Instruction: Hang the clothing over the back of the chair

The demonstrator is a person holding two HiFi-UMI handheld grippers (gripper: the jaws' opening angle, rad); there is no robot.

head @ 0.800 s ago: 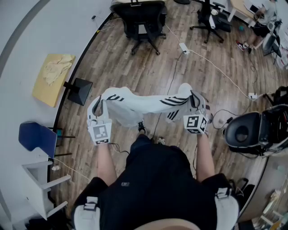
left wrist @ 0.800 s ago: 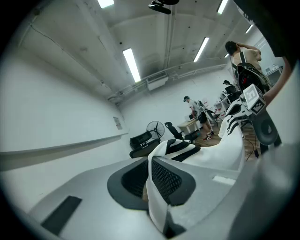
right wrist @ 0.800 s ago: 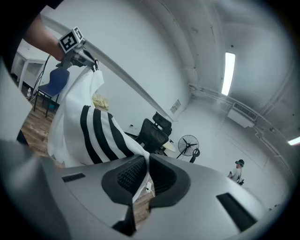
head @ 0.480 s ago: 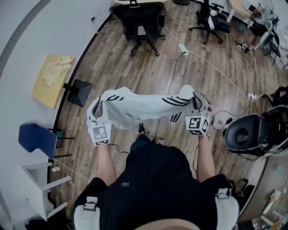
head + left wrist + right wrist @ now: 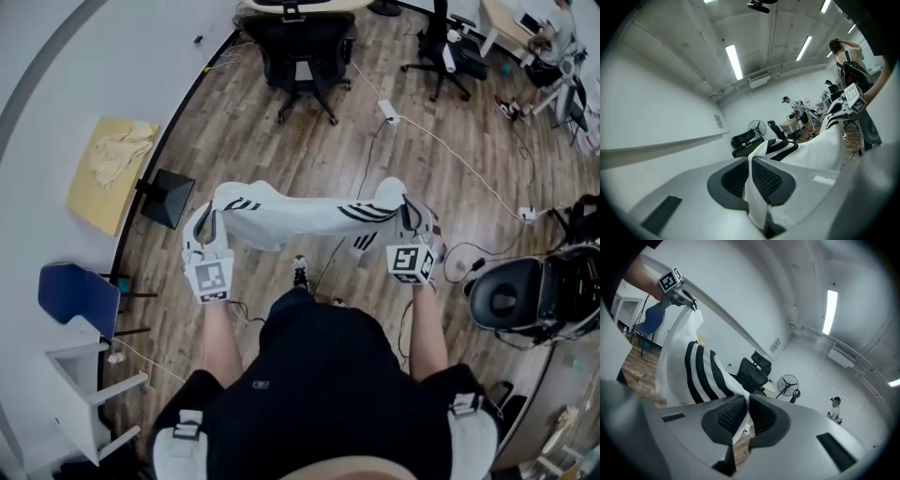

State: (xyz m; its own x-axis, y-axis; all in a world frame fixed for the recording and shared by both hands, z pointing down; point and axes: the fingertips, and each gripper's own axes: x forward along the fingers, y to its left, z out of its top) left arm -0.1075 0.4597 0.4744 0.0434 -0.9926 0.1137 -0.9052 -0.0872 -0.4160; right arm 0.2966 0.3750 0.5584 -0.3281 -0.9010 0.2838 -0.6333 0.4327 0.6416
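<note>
The left bare forearm point(image 5: 217, 330) and the right bare forearm point(image 5: 424, 326) are held out forward, level and well apart. The left grey two-jaw claw point(image 5: 204, 225) and the right grey two-jaw claw point(image 5: 410, 214) are pointed ahead, each with its jaws pressed together on an end of the white black-striped garment point(image 5: 300, 217).

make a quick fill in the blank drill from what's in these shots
1. The white garment carries black ____.
2. The left tongs and the right tongs are each ____ on the garment, holding it stretched between them.
3. The black office chair stands ahead on a ____ floor.

Missing words: stripes; shut; wooden
</note>
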